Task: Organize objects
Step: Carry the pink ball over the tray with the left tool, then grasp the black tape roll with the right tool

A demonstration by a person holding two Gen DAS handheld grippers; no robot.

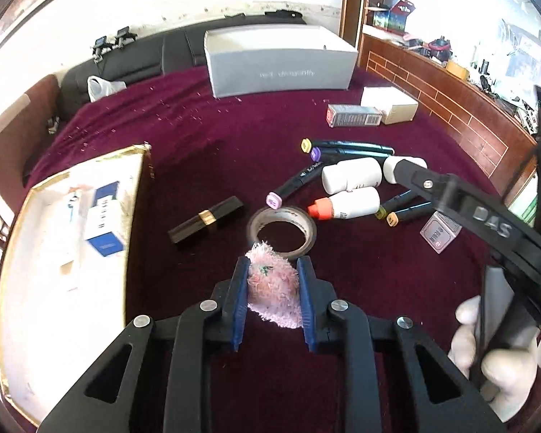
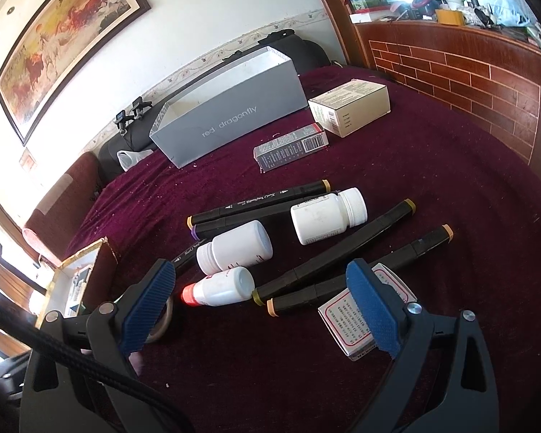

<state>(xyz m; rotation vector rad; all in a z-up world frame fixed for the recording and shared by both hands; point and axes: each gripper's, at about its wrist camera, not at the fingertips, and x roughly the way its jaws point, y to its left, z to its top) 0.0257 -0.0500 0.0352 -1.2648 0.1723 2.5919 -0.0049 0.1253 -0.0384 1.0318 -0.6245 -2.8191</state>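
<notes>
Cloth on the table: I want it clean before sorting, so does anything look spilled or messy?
Yes. Small pale crumbs are scattered over the maroon cloth in front of the grey box, toward the far left. Nothing looks wet, and the bottles lie on their sides, capped.

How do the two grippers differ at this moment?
The left gripper is shut on a pink fluffy item, pads pressing both its sides; the right gripper stands wide open with nothing between its pads. The left holds its item in front of the tape roll; the right hangs over the markers and the orange-capped bottle. Both are black with blue ribbed pads and point down at the maroon cloth.
</notes>
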